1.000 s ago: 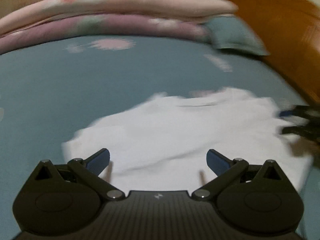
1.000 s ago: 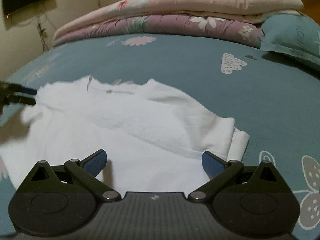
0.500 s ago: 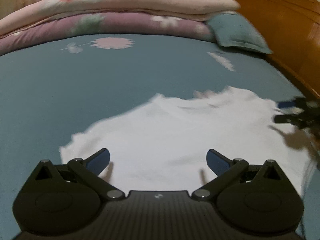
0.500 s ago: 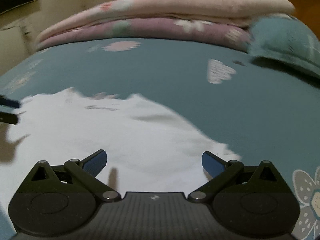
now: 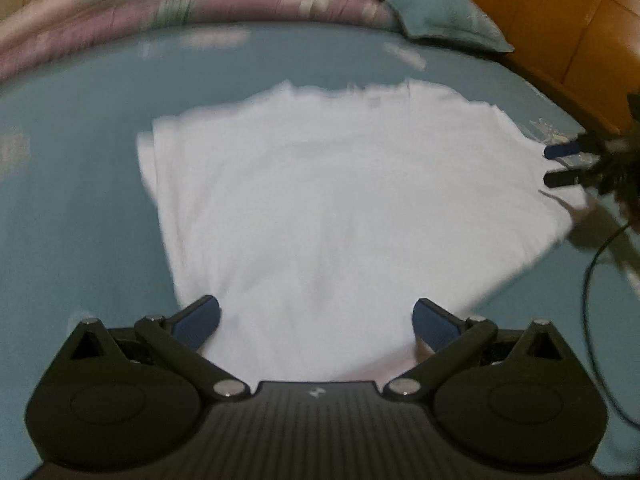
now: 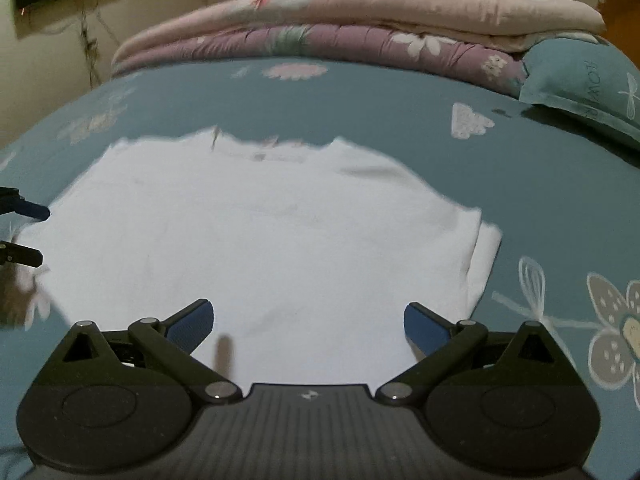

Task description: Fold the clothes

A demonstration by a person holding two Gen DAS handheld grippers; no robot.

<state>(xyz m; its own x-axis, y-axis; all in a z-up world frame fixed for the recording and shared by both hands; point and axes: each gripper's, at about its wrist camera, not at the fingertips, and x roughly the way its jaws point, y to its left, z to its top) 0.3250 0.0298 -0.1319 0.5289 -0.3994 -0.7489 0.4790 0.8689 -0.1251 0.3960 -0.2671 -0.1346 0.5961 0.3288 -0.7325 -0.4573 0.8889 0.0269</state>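
A white T-shirt point(image 5: 340, 200) lies spread flat on the teal bed sheet, its collar at the far side. In the left wrist view my left gripper point(image 5: 316, 320) is open just above the shirt's near hem, nothing between its blue pads. The right gripper point(image 5: 560, 166) shows at the right edge, open, over the shirt's right side. In the right wrist view the T-shirt point(image 6: 260, 240) fills the middle, one sleeve folded at the right. My right gripper point(image 6: 306, 322) stands open over the near edge. The left gripper point(image 6: 28, 236) peeks in at the far left, open.
Folded pink and purple quilts point(image 6: 360, 24) are stacked along the far side of the bed. A teal pillow point(image 6: 580, 76) lies at the right by the wooden headboard point(image 5: 560, 32). A cable point(image 5: 592, 280) hangs near the right gripper. Teal sheet point(image 6: 360, 100) surrounds the shirt.
Both grippers have shifted and turned; the shirt now sits more centred and closer under each. The left view is blurred by motion. Both stay open.
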